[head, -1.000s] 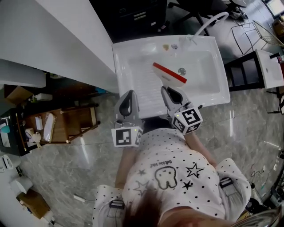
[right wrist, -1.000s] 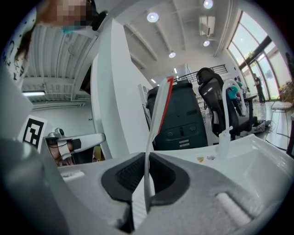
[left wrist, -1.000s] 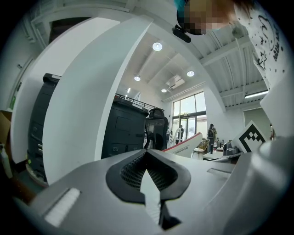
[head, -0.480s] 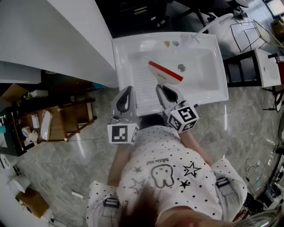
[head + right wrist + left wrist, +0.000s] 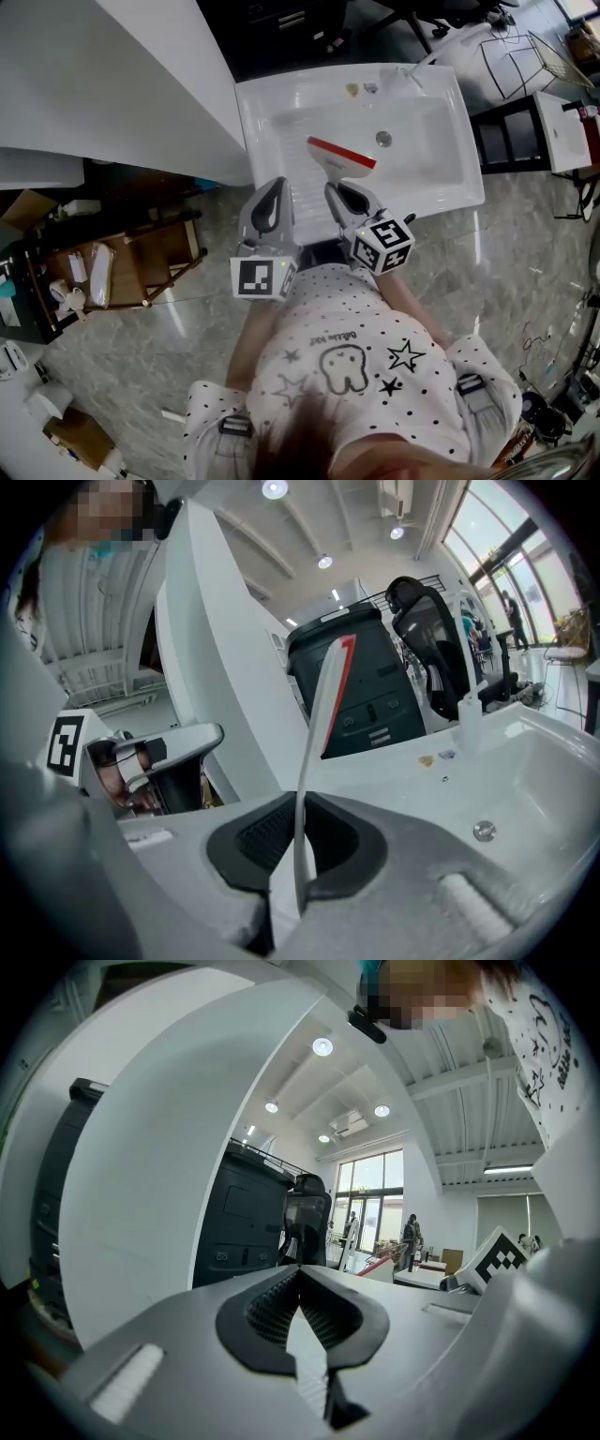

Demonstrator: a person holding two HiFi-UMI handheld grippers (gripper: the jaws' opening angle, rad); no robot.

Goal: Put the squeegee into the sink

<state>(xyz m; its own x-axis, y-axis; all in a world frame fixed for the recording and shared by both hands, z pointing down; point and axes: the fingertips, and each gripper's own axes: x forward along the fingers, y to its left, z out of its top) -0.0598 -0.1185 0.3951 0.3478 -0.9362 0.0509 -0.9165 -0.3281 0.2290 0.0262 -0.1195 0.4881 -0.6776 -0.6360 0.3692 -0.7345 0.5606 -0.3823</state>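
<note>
Over the sink (image 5: pixel 456 192), just past its front rim: squeegee (image 5: pixel 340 156) clamped by its thin white handle in the right claw (image 5: pixel 336 188), pads pressed shut on the stem. Red-edged blade at the far end, beyond the claw tips, above the basin beside the ribbed drainer. Blade touching the basin or clear of it: cannot tell. Left claw (image 5: pixel 272 190) alongside, near the rim, closed tip to tip, holding nothing.

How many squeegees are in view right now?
1. The squeegee is clamped in the right tongs, over the sink. Another could be hidden beneath the person.
</note>
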